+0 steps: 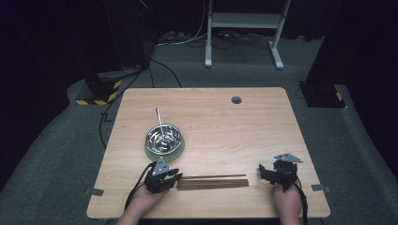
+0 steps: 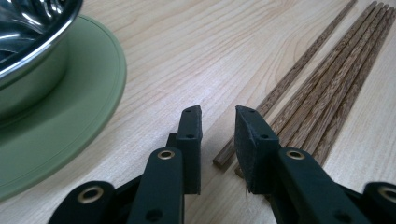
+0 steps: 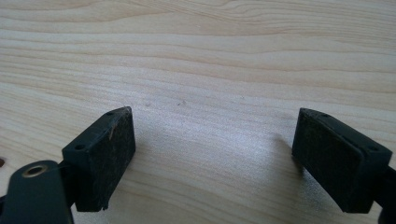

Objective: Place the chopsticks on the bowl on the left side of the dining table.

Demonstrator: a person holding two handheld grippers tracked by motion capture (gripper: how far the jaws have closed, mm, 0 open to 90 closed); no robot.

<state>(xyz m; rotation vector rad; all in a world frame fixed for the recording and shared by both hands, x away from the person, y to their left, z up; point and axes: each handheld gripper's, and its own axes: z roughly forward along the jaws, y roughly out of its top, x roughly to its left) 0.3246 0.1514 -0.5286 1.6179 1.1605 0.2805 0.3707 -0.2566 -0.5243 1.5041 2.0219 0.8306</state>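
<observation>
Several brown wooden chopsticks [image 1: 213,183] lie side by side near the table's front edge, one stick a little apart behind the bundle. My left gripper [image 1: 174,178] rests at their left ends. In the left gripper view its jaws [image 2: 218,122] stand a narrow gap apart, and the chopsticks' [image 2: 327,93] near ends lie on the wood just past the pads, not pinched. My right gripper [image 1: 265,172] sits to the right of the sticks, open wide over bare wood [image 3: 212,140] with nothing between its pads.
A shiny steel bowl [image 1: 163,137] on a round green mat [image 1: 179,149] stands behind the left gripper, with a metal utensil [image 1: 159,121] leaning in it. The bowl [image 2: 28,32] and mat [image 2: 70,121] lie close at the left. A grommet hole [image 1: 236,100] marks the wooden table [image 1: 234,136].
</observation>
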